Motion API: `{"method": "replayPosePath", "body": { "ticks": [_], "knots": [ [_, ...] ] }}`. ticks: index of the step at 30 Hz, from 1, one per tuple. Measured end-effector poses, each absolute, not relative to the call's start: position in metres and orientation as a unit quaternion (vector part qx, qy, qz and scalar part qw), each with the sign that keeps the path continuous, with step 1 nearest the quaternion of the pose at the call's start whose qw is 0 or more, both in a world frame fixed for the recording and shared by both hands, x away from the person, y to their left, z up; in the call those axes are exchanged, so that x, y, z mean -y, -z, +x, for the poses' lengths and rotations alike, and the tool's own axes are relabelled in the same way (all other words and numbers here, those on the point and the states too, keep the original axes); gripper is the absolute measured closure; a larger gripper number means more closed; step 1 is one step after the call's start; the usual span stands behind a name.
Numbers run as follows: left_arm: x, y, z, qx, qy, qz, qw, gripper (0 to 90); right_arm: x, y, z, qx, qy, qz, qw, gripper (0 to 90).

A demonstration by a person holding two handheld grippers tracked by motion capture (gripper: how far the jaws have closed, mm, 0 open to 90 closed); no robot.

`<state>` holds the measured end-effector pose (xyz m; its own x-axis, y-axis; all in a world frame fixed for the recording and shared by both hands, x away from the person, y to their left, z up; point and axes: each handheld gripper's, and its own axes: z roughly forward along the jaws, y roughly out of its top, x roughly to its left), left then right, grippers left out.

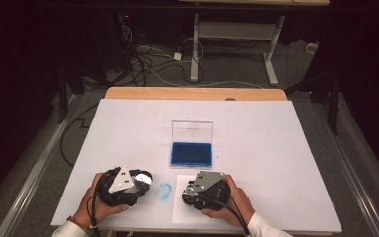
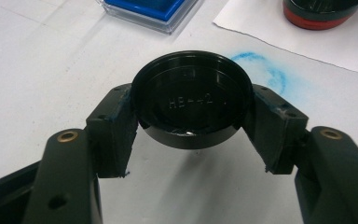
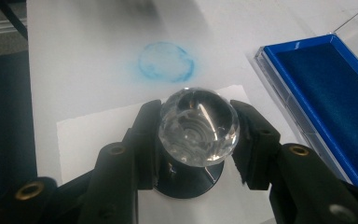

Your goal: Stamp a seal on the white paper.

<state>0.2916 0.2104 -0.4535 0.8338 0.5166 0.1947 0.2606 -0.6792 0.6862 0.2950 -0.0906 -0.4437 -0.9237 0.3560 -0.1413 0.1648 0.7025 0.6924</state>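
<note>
My left gripper [image 2: 193, 105] is shut on a round black cap [image 2: 191, 88] with raised letters, held just above the white table sheet [image 1: 276, 148]. In the high view that gripper [image 1: 141, 179] sits at the front left. My right gripper [image 3: 198, 126] is shut on the clear faceted knob [image 3: 198, 119] of a stamp whose black base [image 3: 186, 184] rests on a small white paper [image 3: 93, 130]. In the high view it [image 1: 191, 190] is at the front centre. The stamp's black and red base [image 2: 319, 11] appears in the left gripper view too.
A blue ink pad [image 1: 191, 154] lies in a clear case with its lid [image 1: 192, 131] standing upright, just beyond the grippers. A blue ring smudge [image 1: 164, 191] marks the sheet between the two grippers. The wooden table edge [image 1: 192, 93] runs along the back.
</note>
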Motion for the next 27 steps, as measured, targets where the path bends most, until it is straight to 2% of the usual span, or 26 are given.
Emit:
{"method": "replayPosePath", "body": {
  "ticks": [27],
  "knots": [
    [-0.211, 0.454, 0.300, -0.218, -0.186, 0.894, 0.345, 36.2, 0.102, 0.429, 0.303, -0.897, -0.394, 0.161, 0.117, 56.9]
  ]
}}
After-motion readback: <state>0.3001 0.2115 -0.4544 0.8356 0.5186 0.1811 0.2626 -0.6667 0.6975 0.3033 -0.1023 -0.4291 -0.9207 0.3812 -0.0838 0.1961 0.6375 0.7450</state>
